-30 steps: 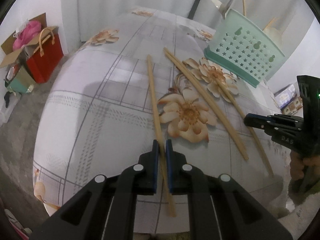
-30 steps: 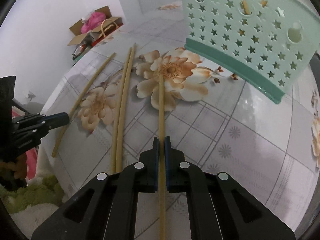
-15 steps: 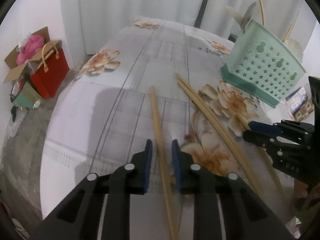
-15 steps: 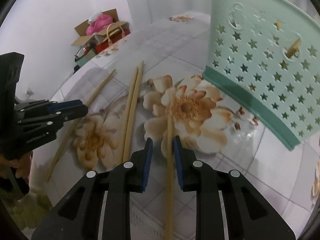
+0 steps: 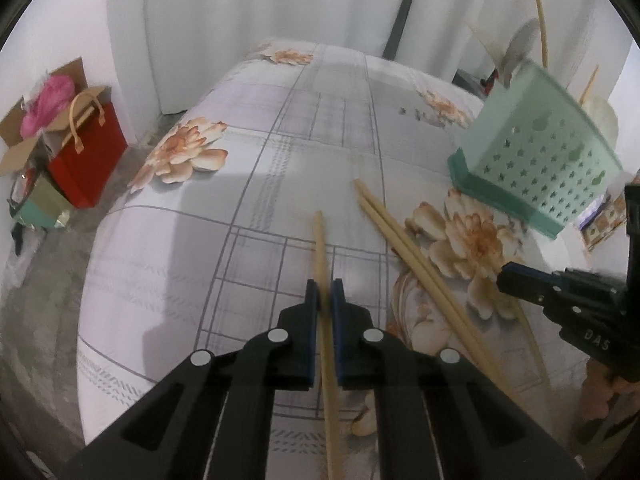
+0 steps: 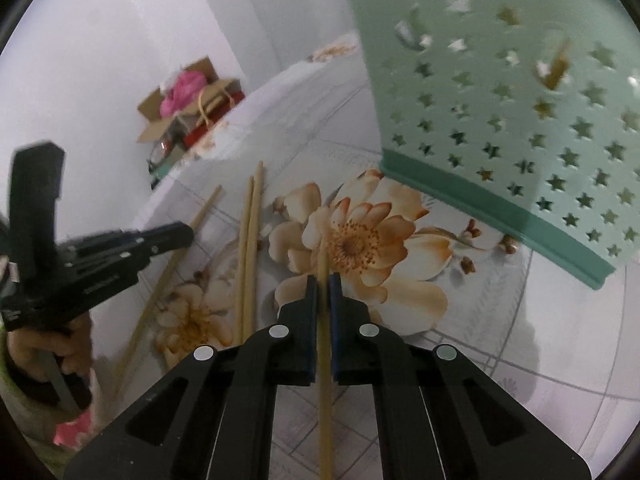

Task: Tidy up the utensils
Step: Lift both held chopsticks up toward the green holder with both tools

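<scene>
Both chopsticks are gripped again! The left gripper (image 5: pixel 326 296) is pressed shut on the left chopstick (image 5: pixel 320 248), which runs straight out ahead of its tips and back under the fingers toward the camera. Same story on the other side: the right gripper (image 6: pixel 324 292) is pinched tight on the right chopstick (image 6: pixel 323 258), whose far end lies over the big printed flower just ahead.

What has changed? Half a second back both sets of jaws stood spread, each chopstick loose in the gap; a second back they were clamped. So that was a quick release and re-grip, and each gripper now holds its stick further along than before. By my reading, that was a grip adjustment before carrying.

Between the two grippers, a pair of chopsticks (image 5: pixel 404 248) lies side by side on the flowered tablecloth (image 5: pixel 240 272), untouched. Beyond the right gripper's tips and off to its right, the green star-punched utensil basket (image 6: pixel 520 128) fills the view, nearer than it was, already holding a few items. From the left gripper it stands well ahead and to the right.

Far off to the left gripper's left, a red gift bag (image 5: pixel 90 160) sits on the floor.

Two sticks in hand, two waiting.
</scene>
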